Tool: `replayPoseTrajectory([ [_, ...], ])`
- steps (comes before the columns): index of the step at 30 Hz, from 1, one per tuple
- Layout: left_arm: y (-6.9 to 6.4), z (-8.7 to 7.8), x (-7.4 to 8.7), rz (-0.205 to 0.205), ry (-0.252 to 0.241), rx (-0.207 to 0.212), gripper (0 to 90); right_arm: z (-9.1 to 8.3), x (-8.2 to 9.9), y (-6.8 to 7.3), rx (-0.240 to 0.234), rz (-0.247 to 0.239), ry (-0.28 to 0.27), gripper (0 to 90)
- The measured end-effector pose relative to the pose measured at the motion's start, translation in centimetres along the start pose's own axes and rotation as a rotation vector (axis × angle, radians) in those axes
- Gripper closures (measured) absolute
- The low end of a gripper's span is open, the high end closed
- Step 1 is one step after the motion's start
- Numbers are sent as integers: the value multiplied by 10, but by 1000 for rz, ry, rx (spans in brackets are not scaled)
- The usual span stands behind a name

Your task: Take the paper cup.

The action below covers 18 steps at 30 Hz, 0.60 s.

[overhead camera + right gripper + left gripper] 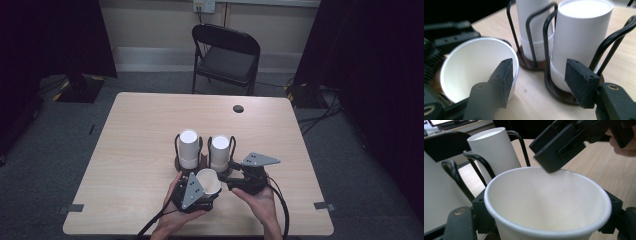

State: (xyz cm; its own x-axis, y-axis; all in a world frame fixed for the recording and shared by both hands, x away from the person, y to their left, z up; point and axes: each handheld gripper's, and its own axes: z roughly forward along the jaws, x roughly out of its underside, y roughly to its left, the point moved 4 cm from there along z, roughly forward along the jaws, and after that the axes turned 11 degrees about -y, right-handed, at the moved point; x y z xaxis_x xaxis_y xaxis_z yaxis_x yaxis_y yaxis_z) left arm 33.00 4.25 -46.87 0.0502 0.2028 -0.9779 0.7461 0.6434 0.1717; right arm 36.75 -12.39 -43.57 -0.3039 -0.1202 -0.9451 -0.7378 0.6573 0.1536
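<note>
On our table (150,130), left tongs (207,192) clasp the cup (209,181), mouth up; right tongs (231,172) gape just beside, probably clear.

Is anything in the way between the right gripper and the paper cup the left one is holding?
Nothing visible. The right gripper is open with bare table in its gap, right beside the paper cup clamped in the left gripper. The cup stacks in wire holders stand off to the side.

On the counter (140,130) two wire holders stand side by side, each with an upturned stack of white cups (189,147) (220,150). Just in front, the left hand-held gripper (202,187) holds a single cup (209,181), mouth tilted up. The right hand-held gripper (235,175) sits beside it, near the right stack. A chair (227,55) stands beyond the counter.
</note>
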Motion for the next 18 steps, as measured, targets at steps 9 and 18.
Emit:
replayPoseTrajectory([
  [9,14,-9,3,-54,-4,-48,223,-10,7,-13,81,22,-77,322],
  [18,30,-23,3,-61,-1,-94,223,-20,21,-23,184,13,-128,264],
])
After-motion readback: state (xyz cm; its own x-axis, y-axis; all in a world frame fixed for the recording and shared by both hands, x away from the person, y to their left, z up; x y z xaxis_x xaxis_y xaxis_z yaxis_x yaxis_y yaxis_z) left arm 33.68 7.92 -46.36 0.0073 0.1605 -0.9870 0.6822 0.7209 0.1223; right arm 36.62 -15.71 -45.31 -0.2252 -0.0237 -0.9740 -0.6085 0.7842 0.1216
